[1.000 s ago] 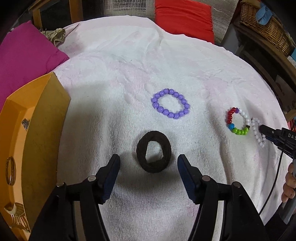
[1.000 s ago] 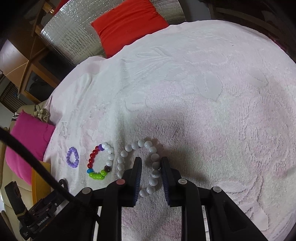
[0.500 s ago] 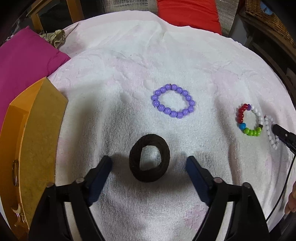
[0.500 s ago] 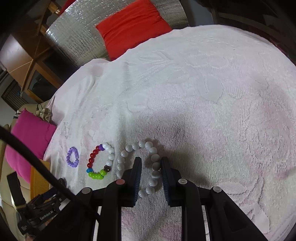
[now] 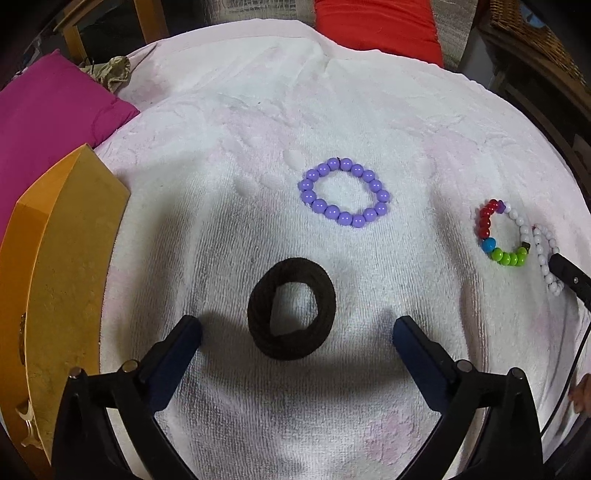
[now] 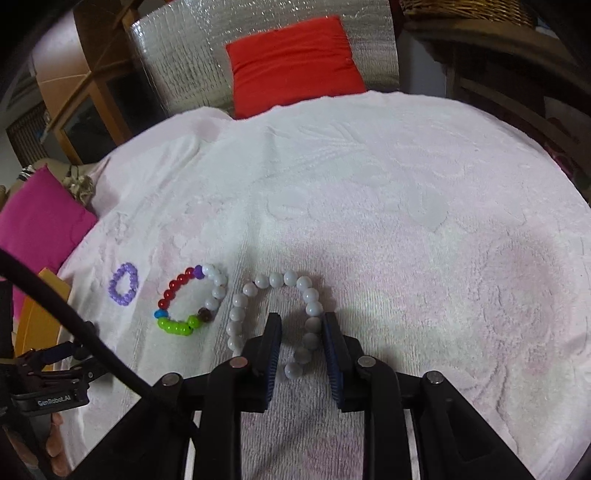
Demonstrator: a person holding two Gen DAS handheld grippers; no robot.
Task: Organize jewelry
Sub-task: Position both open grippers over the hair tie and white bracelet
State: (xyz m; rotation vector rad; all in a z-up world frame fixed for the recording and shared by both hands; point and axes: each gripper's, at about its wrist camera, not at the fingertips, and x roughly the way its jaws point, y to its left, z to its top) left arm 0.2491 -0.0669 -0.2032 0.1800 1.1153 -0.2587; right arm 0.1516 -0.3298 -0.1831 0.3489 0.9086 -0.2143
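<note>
Left wrist view: my left claw (image 5: 297,328) is spread wide and holds nothing; the black hair tie (image 5: 291,308) lies flat on the white towel (image 5: 258,122) between its fingertips, touching neither.

Right wrist view: my right claw (image 6: 301,321) is narrowly parted, straddling one side of the white bead bracelet (image 6: 275,314) without clamping it.

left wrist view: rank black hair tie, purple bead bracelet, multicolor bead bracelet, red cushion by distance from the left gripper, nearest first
1. Black hair tie: on the towel, right between the open fingers of the left gripper.
2. Purple bead bracelet: straight ahead, beyond the hair tie.
3. Multicolor bead bracelet: far off to the right, beside the white bead bracelet.
4. Red cushion: past the towel's far edge.
</note>
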